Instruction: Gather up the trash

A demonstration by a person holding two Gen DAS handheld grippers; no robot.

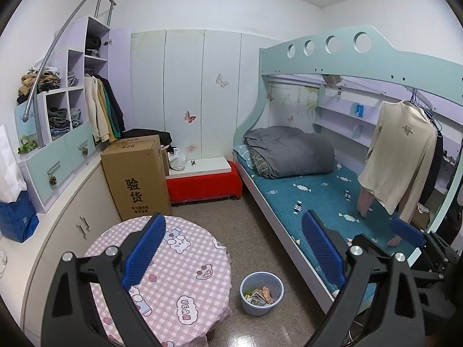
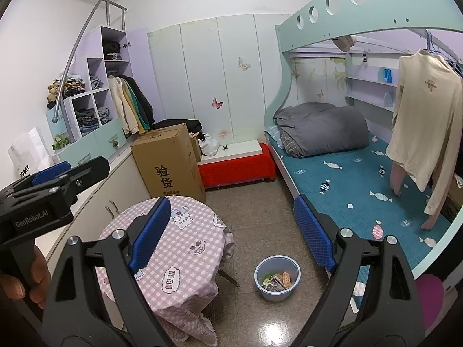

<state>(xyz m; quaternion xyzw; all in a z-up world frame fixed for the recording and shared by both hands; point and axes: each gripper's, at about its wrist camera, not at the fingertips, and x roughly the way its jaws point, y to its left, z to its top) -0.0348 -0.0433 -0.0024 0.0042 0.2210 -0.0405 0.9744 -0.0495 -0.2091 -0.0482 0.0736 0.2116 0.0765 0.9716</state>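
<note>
A pale blue bin (image 1: 262, 292) stands on the floor between the round table and the bed, with several wrappers and packets (image 1: 260, 296) inside. It also shows in the right wrist view (image 2: 277, 277), trash (image 2: 276, 282) inside. My left gripper (image 1: 234, 253) is open and empty, held high above the table edge and floor. My right gripper (image 2: 235, 231) is open and empty, also held high above the floor. Each gripper shows at the edge of the other's view: the right one (image 1: 416, 240), the left one (image 2: 52, 179).
A round table with a pink checked cloth (image 1: 173, 277) stands at the left. A cardboard box (image 1: 136, 176) and a red bench (image 1: 204, 183) stand behind it. A bunk bed with teal mattress (image 1: 324, 202), grey duvet and a hanging cream shirt (image 1: 402, 156) fills the right. White cabinets line the left wall.
</note>
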